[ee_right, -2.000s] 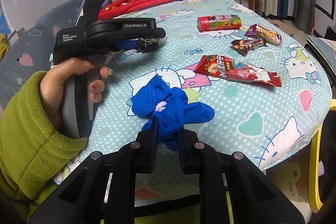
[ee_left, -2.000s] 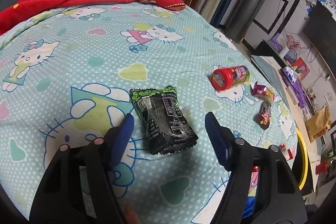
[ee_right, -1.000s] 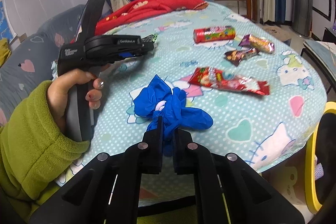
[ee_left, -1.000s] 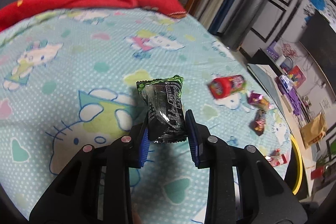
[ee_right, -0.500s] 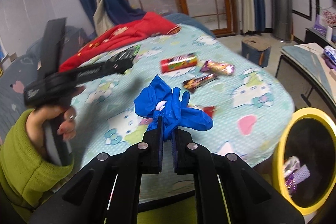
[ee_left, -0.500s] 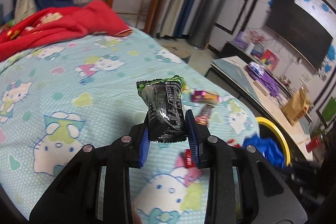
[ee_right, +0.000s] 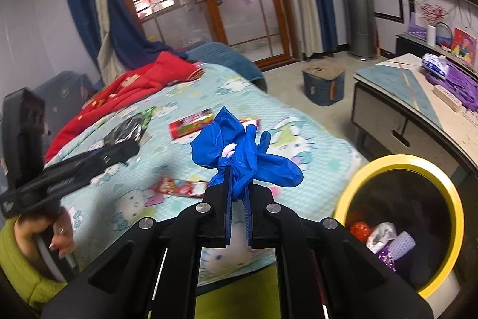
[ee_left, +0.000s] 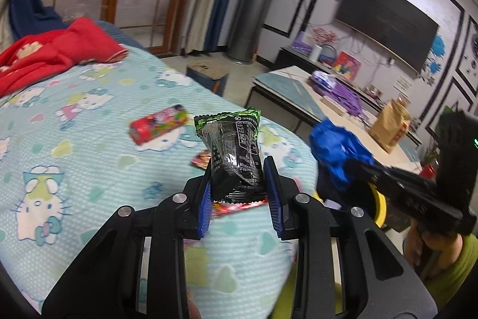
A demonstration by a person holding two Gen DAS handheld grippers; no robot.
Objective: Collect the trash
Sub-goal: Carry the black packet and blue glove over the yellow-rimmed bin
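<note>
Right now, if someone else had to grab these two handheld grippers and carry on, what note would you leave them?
Left gripper: shut on the black snack packet, lifted off the bed.
Right gripper: shut on the blue glove, near the yellow-rimmed bin.
Done: some trash already lies in the bin.
Left: drop both items in, then collect the candy tube, the red wrapper and another wrapper behind the glove.

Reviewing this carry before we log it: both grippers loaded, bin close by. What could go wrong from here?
1. The blue glove is pinched only at its bunched middle by the right gripper; loose ends could snag the yellow bin rim.
2. The left gripper holds just the black snack packet's lower end; the slick film might slip.
</note>
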